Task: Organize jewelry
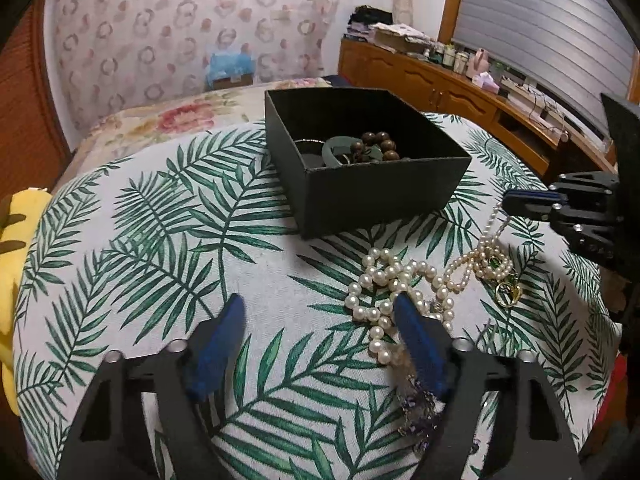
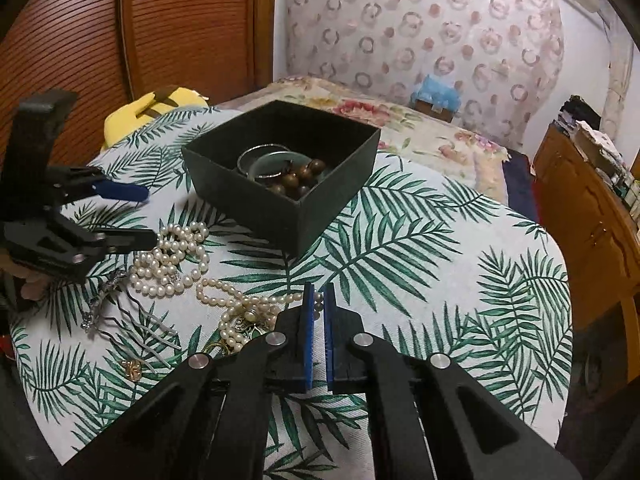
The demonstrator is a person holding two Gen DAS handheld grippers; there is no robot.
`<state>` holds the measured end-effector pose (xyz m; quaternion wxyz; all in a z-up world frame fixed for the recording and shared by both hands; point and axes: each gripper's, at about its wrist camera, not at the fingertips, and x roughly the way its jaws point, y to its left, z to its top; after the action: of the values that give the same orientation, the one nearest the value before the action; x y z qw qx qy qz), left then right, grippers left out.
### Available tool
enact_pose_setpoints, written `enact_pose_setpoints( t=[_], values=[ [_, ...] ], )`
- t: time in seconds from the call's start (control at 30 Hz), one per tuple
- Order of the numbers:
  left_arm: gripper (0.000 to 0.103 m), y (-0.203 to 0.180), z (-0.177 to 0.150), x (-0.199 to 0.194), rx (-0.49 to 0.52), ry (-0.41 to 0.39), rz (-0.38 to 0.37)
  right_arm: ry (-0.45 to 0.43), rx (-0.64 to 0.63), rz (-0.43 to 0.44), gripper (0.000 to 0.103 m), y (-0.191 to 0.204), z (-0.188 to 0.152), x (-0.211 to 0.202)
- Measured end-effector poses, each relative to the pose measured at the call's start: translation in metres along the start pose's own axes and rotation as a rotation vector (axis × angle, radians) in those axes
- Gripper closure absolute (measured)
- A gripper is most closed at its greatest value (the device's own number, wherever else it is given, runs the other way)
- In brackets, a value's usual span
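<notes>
Gathering loose jewelry into the black box [image 1: 372, 184] on the leaf-print cloth [image 1: 160, 248]; box already holds a wooden bead bracelet [image 1: 378, 146] and bangles [image 2: 262, 160]. Right gripper [image 2: 319, 300] clenched on a strand of the small pearl necklace [image 2: 240, 312], which trails up to its tips in the left view. Left gripper [image 1: 320, 320] spread wide, nothing between its fingers, one finger lying against the big pearl necklace [image 1: 380, 284]. Next, probably: lift the held strand clear and carry it over the box rim. Only the right view shows the hair comb [image 2: 152, 332] and gold ring [image 2: 132, 369].
</notes>
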<state>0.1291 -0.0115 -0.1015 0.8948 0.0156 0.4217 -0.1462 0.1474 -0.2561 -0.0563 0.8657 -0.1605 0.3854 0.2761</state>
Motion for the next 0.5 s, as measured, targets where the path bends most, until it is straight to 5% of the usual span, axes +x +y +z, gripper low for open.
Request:
enact_pose_setpoints(
  t=[0.23, 0.5],
  values=[
    [0.065, 0.002, 0.006, 0.006, 0.015, 0.014, 0.006, -0.021, 0.004, 0.003, 0.098, 0.003, -0.001, -0.006],
    [0.065, -0.014, 0.010, 0.012, 0.104, 0.034, 0.053, -0.071, 0.000, 0.009, 0.098, 0.006, 0.008, -0.024]
  ],
)
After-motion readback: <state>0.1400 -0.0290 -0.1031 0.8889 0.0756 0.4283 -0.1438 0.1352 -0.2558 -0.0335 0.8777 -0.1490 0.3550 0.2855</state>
